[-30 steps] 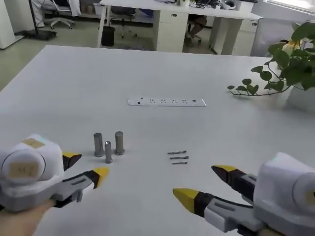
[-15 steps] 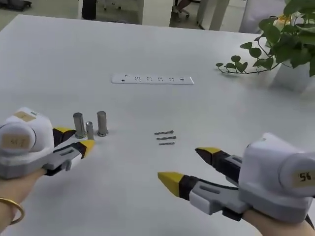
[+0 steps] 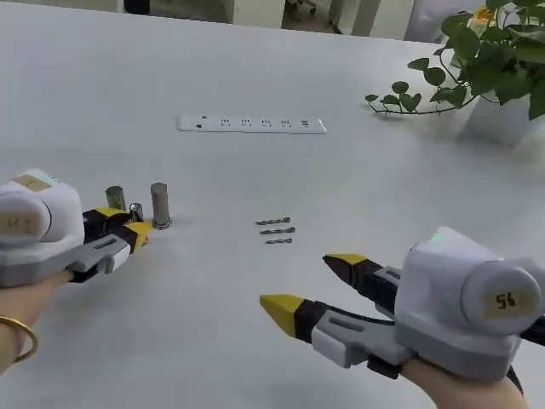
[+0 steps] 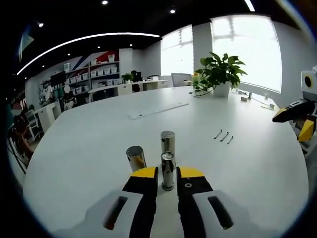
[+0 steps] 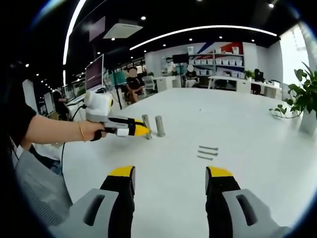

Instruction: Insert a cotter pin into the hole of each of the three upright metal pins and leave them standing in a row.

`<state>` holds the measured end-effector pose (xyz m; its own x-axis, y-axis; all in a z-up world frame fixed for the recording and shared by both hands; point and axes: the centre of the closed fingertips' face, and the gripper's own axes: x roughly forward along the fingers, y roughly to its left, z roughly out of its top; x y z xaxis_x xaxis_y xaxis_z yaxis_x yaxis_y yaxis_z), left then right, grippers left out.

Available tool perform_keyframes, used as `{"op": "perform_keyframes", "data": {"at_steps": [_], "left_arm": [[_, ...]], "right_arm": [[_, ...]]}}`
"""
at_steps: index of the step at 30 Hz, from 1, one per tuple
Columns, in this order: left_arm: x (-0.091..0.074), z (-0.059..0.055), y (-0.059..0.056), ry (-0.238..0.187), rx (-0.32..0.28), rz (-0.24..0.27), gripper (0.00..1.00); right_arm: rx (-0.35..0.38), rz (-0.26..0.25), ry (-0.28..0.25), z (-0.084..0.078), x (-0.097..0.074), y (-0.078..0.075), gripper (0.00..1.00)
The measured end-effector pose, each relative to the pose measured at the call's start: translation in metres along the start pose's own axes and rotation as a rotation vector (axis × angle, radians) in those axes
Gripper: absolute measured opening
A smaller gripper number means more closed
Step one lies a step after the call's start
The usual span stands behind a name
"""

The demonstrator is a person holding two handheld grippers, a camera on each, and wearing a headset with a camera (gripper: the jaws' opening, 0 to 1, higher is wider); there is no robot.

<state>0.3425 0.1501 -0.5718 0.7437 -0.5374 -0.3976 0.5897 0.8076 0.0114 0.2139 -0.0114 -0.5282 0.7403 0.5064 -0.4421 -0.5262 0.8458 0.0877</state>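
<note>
Left gripper [image 3: 122, 221]: jaws sit tight either side of the small pin [image 4: 167, 168], which stands upright between the tips; can't tell if they actually clamp it. Thick pin [image 4: 135, 157] just past its left jaw tip, second thick pin [image 4: 168, 141] dead ahead behind the small one. Right gripper [image 3: 313, 279]: jaws wide apart, nothing held. Three cotter pins [image 3: 276, 230] lie on the table [image 3: 255, 77] ahead of it.
</note>
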Motion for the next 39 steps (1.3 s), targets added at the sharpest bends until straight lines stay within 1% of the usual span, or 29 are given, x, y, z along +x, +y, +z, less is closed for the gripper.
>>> {"op": "perform_keyframes", "data": {"at_steps": [2, 7, 11, 14, 17, 21, 24, 26, 28, 29, 30, 31, 32, 34, 36, 39], "left_arm": [[0.001, -0.001, 0.0, 0.003, -0.001, -0.004, 0.06], [0.003, -0.001, -0.001, -0.002, 0.005, -0.01, 0.06], [0.003, -0.001, 0.0, -0.004, -0.001, -0.014, 0.06], [0.003, -0.001, -0.001, -0.006, 0.024, -0.026, 0.06], [0.002, -0.001, -0.003, -0.004, 0.024, -0.036, 0.05], [-0.001, 0.0, -0.013, 0.0, 0.059, -0.061, 0.05], [-0.004, 0.003, -0.024, -0.015, 0.051, -0.094, 0.05], [-0.005, 0.003, -0.03, -0.01, 0.063, -0.106, 0.05], [-0.007, 0.002, -0.038, -0.005, 0.092, -0.121, 0.05], [-0.008, 0.002, -0.04, -0.005, 0.094, -0.124, 0.05], [-0.01, 0.0, -0.047, -0.006, 0.079, -0.14, 0.05], [-0.01, 0.0, -0.048, -0.007, 0.076, -0.143, 0.05], [-0.013, 0.0, -0.055, -0.007, 0.069, -0.147, 0.05], [-0.016, -0.002, -0.063, -0.008, 0.077, -0.154, 0.05], [-0.018, -0.003, -0.069, -0.009, 0.069, -0.168, 0.05], [-0.021, -0.004, -0.077, -0.008, 0.071, -0.188, 0.05]], "right_arm": [[0.017, -0.008, 0.004, -0.001, 0.001, -0.002, 0.53], [0.043, -0.016, -0.001, -0.002, 0.003, -0.004, 0.51], [0.047, -0.015, 0.001, -0.002, 0.003, -0.005, 0.51], [0.045, -0.016, 0.001, -0.002, 0.003, -0.006, 0.51], [0.05, -0.019, -0.005, -0.001, 0.001, -0.007, 0.51], [0.054, -0.024, -0.008, 0.0, -0.001, -0.009, 0.51], [0.055, -0.027, -0.005, -0.002, -0.004, -0.01, 0.51], [0.055, -0.028, -0.004, -0.002, -0.006, -0.011, 0.51], [0.056, -0.029, -0.004, -0.002, -0.007, -0.012, 0.51], [0.06, -0.029, -0.006, -0.002, -0.008, -0.012, 0.51], [0.064, -0.028, -0.006, -0.001, -0.008, -0.012, 0.51], [0.066, -0.028, -0.007, -0.001, -0.009, -0.012, 0.51], [0.064, -0.029, -0.007, 0.0, -0.009, -0.012, 0.51], [0.061, -0.025, -0.01, 0.001, -0.01, -0.011, 0.51], [0.06, -0.021, -0.012, 0.003, -0.01, -0.01, 0.51], [0.058, -0.015, -0.012, 0.004, -0.01, -0.008, 0.51]]}}
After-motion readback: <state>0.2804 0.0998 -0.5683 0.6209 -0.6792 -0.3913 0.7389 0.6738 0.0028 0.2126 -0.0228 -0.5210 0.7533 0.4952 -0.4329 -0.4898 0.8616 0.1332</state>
